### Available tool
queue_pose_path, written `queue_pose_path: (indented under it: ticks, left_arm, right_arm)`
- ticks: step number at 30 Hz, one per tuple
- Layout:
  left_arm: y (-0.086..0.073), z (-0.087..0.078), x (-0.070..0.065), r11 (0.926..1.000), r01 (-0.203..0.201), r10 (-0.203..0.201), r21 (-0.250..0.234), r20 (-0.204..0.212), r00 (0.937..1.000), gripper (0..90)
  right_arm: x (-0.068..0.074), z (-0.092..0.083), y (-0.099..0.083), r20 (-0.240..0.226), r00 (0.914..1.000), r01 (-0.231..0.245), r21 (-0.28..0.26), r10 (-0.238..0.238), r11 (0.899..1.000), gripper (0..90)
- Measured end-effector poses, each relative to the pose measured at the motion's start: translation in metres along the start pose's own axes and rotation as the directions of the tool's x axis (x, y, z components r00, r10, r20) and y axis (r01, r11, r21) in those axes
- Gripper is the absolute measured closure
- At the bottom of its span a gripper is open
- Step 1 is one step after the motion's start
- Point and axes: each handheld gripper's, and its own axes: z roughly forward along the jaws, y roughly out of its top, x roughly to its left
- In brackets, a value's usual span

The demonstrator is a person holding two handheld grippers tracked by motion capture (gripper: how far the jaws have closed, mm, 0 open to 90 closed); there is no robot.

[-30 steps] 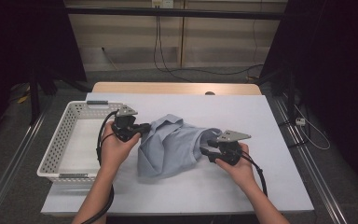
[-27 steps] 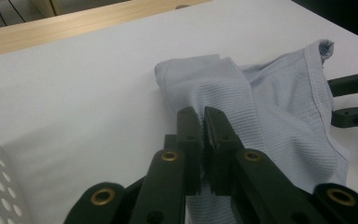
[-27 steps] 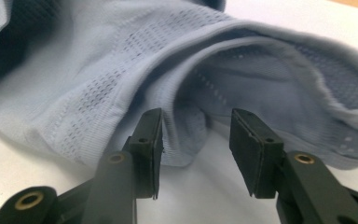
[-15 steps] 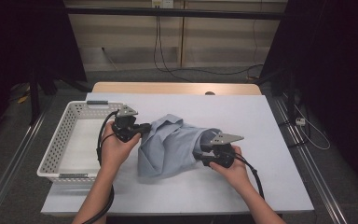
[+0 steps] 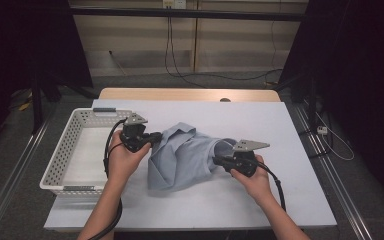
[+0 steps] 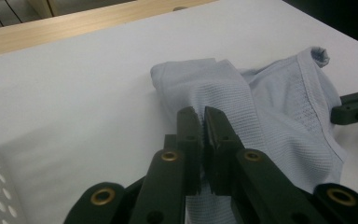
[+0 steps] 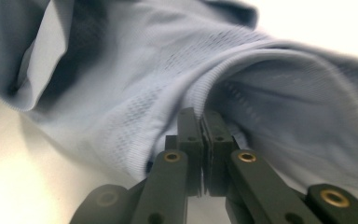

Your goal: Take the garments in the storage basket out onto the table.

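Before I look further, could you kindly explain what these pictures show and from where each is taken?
A person works at a white table with a hand-held two-jaw gripper in each hand. The high view looks down from above; the other two come from cameras riding on the grippers, looking along their black jaws. A pale blue shirt lies crumpled on the table, and a white basket stands at the left. The left gripper is shut on the shirt's left edge. The right gripper has just been closing, and its jaws now pinch the fabric's edge on the right.
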Motion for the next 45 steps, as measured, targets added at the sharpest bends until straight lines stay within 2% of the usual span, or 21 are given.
queue_pose_path:
  ticks: [2,5,9,12,14,16,20,24,27,29,30,31,33,36,38,40,42,45]
  left_arm:
    - [0.000,0.000,0.000,1.0000,0.006,-0.006,0.000,0.012,0.9999,85.7]
    - [0.000,0.000,-0.001,1.0000,0.004,-0.004,0.005,0.018,0.9998,85.7]
    - [0.000,0.002,-0.005,0.9999,-0.001,0.001,0.013,0.039,0.9993,85.7]
    - [0.001,0.004,-0.009,0.9999,0.005,-0.006,0.016,0.077,0.9970,85.7]
    - [0.002,0.006,-0.014,0.9999,-0.002,0.000,0.017,0.091,0.9958,85.8]
    - [0.002,0.008,-0.017,0.9998,-0.011,0.009,0.018,0.100,0.9949,85.8]
    - [0.001,0.011,-0.020,0.9993,-0.017,0.014,0.032,0.096,0.9953,85.8]
    - [0.000,0.012,-0.018,0.9990,-0.019,0.015,0.042,0.089,0.9959,85.6]
    - [-0.001,0.012,-0.016,0.9988,-0.020,0.016,0.045,0.085,0.9963,85.1]
    - [0.000,0.011,-0.017,0.9986,-0.029,0.026,0.044,0.075,0.9968,84.6]
    - [0.000,0.011,-0.017,0.9989,-0.029,0.026,0.036,0.071,0.9971,84.0]
    - [0.001,0.010,-0.017,0.9991,-0.032,0.030,0.028,0.065,0.9974,82.9]
    - [0.002,0.008,-0.017,0.9993,-0.031,0.029,0.022,0.063,0.9976,80.9]
    - [0.002,0.008,-0.017,0.9994,-0.032,0.031,0.013,0.053,0.9981,74.3]
    - [0.003,0.007,-0.017,0.9996,-0.028,0.029,-0.010,0.057,0.9980,67.7]
    - [0.005,0.007,-0.018,0.9991,-0.026,0.028,-0.033,0.074,0.9968,56.5]
    - [0.006,0.007,-0.020,0.9991,-0.022,0.025,-0.035,0.089,0.9957,47.9]
    - [0.007,0.009,-0.021,0.9981,-0.038,0.043,-0.047,0.094,0.9946,38.7]
  right_arm:
    - [-0.003,-0.004,0.002,0.008,1.0000,-0.003,-0.007,0.003,1.000,88.9]
    - [-0.007,-0.010,0.004,0.048,0.9989,0.000,-0.018,0.001,1.000,89.0]
    - [-0.018,-0.021,0.007,0.090,0.9956,-0.023,-0.052,0.028,0.998,89.1]
    - [-0.028,-0.032,0.010,0.129,0.9908,-0.031,-0.078,0.041,0.996,89.2]
    - [-0.034,-0.040,0.011,0.151,0.9862,-0.053,-0.104,0.069,0.993,89.2]
    - [-0.039,-0.042,0.009,0.166,0.9835,-0.058,-0.095,0.073,0.994,89.1]
    - [-0.042,-0.036,0.004,0.167,0.9820,-0.076,-0.073,0.087,0.994,89.1]
    - [-0.041,-0.029,0.002,0.151,0.9847,-0.080,-0.049,0.086,0.996,87.2]
    - [-0.040,-0.027,0.001,0.192,0.9757,-0.096,-0.052,0.105,0.994,78.1]
    - [-0.041,-0.026,0.001,0.211,0.9700,-0.111,-0.058,0.121,0.992,63.3]
    - [-0.041,-0.025,0.002,0.230,0.9660,-0.109,-0.056,0.119,0.992,59.5]
    - [-0.041,-0.025,0.002,0.231,0.9659,-0.109,-0.053,0.118,0.993,56.5]
    - [-0.040,-0.022,0.002,0.229,0.9654,-0.118,-0.049,0.126,0.992,41.5]
    - [-0.037,-0.015,0.001,0.228,0.9682,-0.102,-0.021,0.104,0.995,34.1]
    - [-0.035,-0.010,0.001,0.234,0.9678,-0.094,-0.001,0.092,0.996,26.8]
    - [-0.034,-0.005,0.002,0.231,0.9700,-0.080,0.012,0.075,0.997,27.4]
    - [-0.033,-0.001,0.002,0.230,0.9701,-0.079,0.004,0.076,0.997,27.5]
    - [-0.034,0.004,0.005,0.205,0.9754,-0.080,-0.012,0.081,0.997,32.3]
